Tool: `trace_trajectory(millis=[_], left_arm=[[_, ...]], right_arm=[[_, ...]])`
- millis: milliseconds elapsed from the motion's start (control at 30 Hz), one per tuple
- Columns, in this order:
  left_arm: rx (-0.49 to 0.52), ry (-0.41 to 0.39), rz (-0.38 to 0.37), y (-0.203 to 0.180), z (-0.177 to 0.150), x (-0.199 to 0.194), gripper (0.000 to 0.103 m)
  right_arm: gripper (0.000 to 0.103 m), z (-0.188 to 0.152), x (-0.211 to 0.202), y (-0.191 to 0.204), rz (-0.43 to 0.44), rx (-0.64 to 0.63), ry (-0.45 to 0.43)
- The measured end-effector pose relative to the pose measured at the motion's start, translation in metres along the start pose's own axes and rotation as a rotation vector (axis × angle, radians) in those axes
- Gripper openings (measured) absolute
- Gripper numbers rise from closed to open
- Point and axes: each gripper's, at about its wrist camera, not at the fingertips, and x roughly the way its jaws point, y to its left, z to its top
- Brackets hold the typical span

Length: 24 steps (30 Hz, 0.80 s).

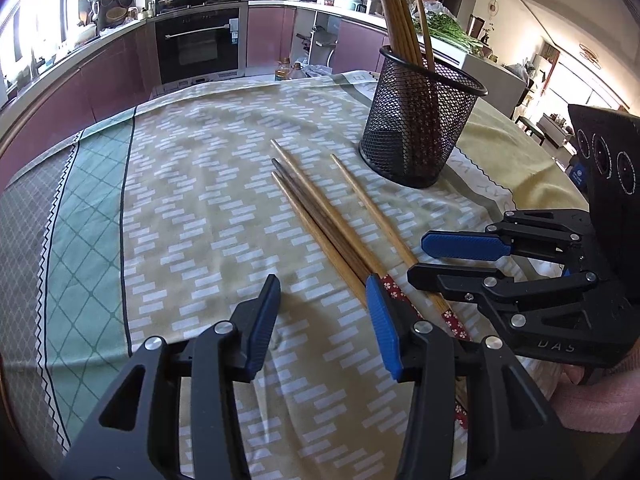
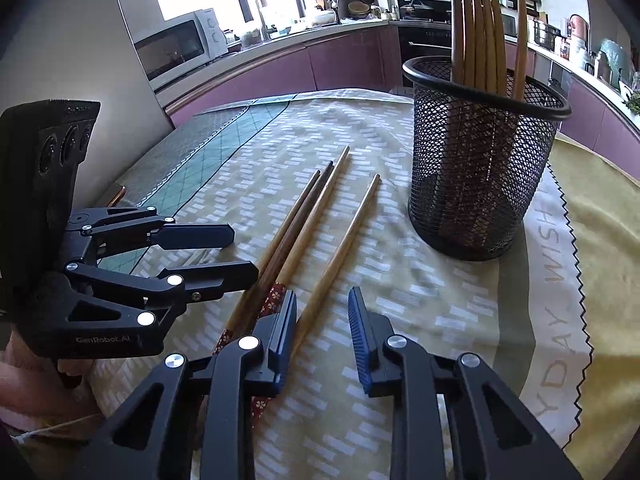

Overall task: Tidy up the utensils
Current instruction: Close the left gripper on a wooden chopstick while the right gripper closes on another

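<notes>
We hold both grippers low over the bench w/ its patterned cloth. Left gripper is spread, nothing between its fingers. Right gripper is spread too, one loose chopstick running between its fingers, not pinched. Four chopsticks lie flat on the cloth, three bunched, one apart. Mesh cup stands upright near their tips, w/ more chopsticks standing in it.
</notes>
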Motion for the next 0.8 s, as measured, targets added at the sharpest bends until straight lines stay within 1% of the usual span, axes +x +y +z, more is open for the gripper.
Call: trace_trajectory(millis=[200,233,267,367,433,533,633,767,800], left_arm=[[-0.004,0.005,0.002,-0.0011,0.0047,0.0046,0.044],[-0.003,0.004,0.003,-0.0012,0.0050,0.0048,0.042],[0.000,0.006,0.006,-0.0013,0.0050,0.0049,0.036],[0.009,0.013,0.018,0.0008,0.0040,0.0049,0.028],[0.011,0.017,0.019,0.0026,0.0034,0.0041,0.025],[0.007,0.022,0.010,0.0057,0.0035,0.0040,0.026],[0.006,0.019,0.021,0.0067,0.0058,0.0062,0.026],[-0.004,0.013,0.036,0.0072,0.0080,0.0086,0.019],[-0.008,0.011,0.042,0.0074,0.0082,0.0088,0.018]], right_arm=[[0.024,0.0020,0.0014,-0.0002,-0.004,0.003,-0.002],[0.024,0.0024,0.0017,-0.0002,-0.005,0.002,-0.002],[0.024,0.0026,0.0019,-0.0004,-0.007,0.001,-0.002],[0.022,0.0032,0.0019,-0.0019,-0.005,0.003,-0.002],[0.021,0.0035,0.0020,-0.0021,-0.005,0.007,-0.001],[0.021,0.0047,0.0034,-0.0012,-0.014,0.007,0.000],[0.022,0.0074,0.0059,0.0003,-0.022,0.006,0.000],[0.022,0.0098,0.0081,-0.0012,-0.020,0.014,-0.007],[0.021,0.0104,0.0085,-0.0020,-0.019,0.022,-0.008]])
